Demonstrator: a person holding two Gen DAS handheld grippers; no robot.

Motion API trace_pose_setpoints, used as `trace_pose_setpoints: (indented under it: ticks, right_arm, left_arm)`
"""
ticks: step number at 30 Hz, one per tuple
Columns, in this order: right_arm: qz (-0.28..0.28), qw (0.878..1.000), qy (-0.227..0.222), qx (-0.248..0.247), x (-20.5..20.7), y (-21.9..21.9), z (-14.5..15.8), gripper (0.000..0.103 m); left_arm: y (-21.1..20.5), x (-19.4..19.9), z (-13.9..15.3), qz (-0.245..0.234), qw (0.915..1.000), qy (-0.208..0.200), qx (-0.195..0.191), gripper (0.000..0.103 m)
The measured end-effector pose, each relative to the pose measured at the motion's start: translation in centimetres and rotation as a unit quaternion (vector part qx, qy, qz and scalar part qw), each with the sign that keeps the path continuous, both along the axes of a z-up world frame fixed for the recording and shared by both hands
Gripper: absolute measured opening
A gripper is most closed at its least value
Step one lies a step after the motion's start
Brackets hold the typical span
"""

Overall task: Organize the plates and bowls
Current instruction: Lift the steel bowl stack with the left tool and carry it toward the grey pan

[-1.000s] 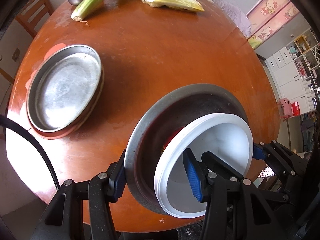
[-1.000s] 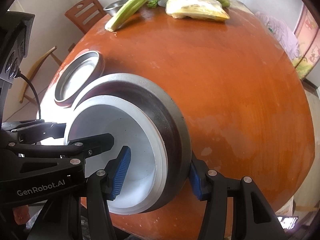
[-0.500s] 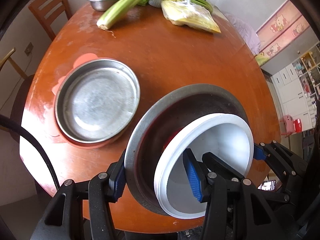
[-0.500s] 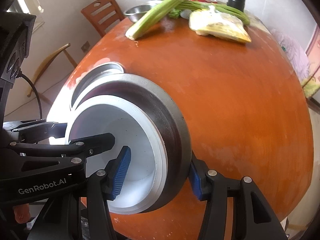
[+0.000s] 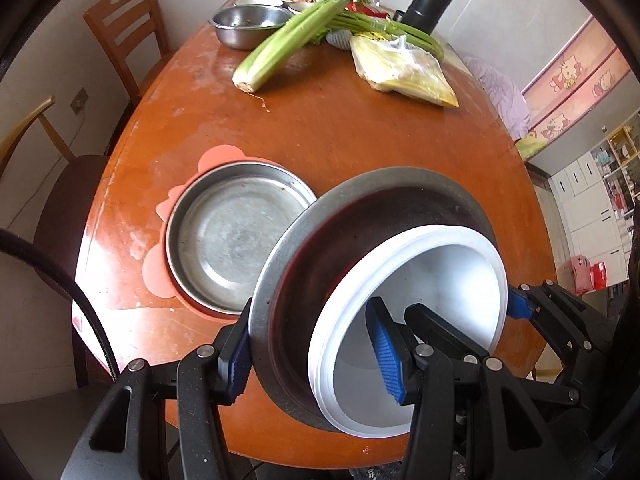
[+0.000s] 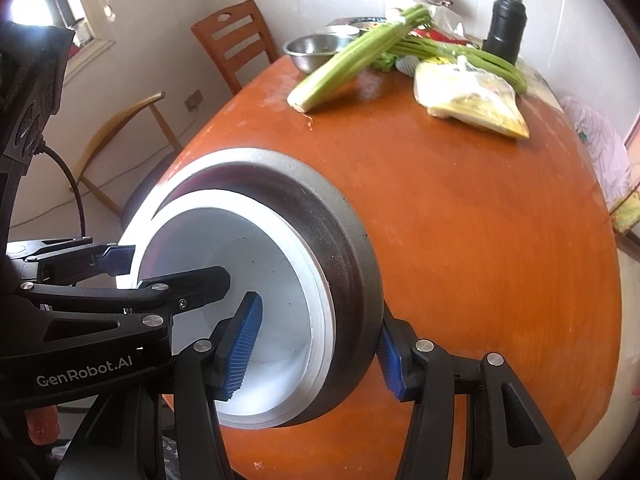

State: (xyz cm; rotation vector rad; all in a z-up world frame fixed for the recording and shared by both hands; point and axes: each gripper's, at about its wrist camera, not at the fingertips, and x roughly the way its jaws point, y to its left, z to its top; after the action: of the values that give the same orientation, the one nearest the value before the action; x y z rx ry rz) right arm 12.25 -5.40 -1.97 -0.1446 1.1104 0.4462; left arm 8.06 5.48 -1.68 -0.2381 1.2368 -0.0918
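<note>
A steel bowl [image 5: 352,216] with a white bowl [image 5: 436,276] nested inside it hangs tilted above the near edge of the table. A sliver of red shows between the two. My left gripper [image 5: 312,354] is shut on the stack's left rim, one pad outside the steel wall and one inside the white bowl. My right gripper [image 6: 316,352] is shut on the opposite rim of the steel bowl [image 6: 344,236] and the white bowl [image 6: 276,280] in the same way. An empty steel plate [image 5: 236,240] lies on a pink mat [image 5: 158,276], just left of the stack and partly under its rim.
The round orange-brown table [image 5: 360,132] carries celery [image 5: 292,36], a steel bowl [image 5: 248,26], a plastic bag [image 5: 404,72] and a black flask [image 5: 428,4] at its far end. Wooden chairs [image 5: 124,32] stand at the left. Bare tabletop [image 6: 480,220] lies right of the stack.
Both grippers have risen with the bowl stack held between them. The steel plate on the mat has come closer to the stack, now reaching under its left rim.
</note>
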Motion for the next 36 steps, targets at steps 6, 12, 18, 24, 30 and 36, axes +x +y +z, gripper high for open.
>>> trace_pose_setpoints:
  ticks: [6,12,18,24,30,36]
  right_arm:
    - [0.015,1.000,-0.007,-0.001,0.1,1.1,0.6,0.056]
    - [0.031,0.999,-0.009,-0.002,0.5,2.1,0.8,0.056]
    - [0.049,0.999,-0.012,0.000,1.3,3.5,0.9,0.056]
    - [0.067,0.998,-0.009,0.003,2.2,4.7,0.5,0.056]
    - [0.084,0.996,-0.003,0.007,3.2,5.7,0.0,0.056]
    - [0.097,0.995,-0.002,0.011,4.2,6.4,-0.2,0.056]
  left_arm:
    - [1.3,-0.3,0.3,0.015,0.9999,-0.007,-0.005,0.052]
    - [2.4,-0.2,0.6,0.030,0.9995,-0.010,-0.003,0.052]
    - [3.8,0.0,0.6,0.049,0.9987,-0.012,-0.003,0.052]
    - [4.9,0.5,0.2,0.066,0.9978,-0.006,-0.001,0.052]
    - [6.0,1.0,-0.1,0.082,0.9966,-0.002,0.006,0.052]
    - [6.7,1.5,-0.1,0.094,0.9956,-0.002,0.009,0.052]
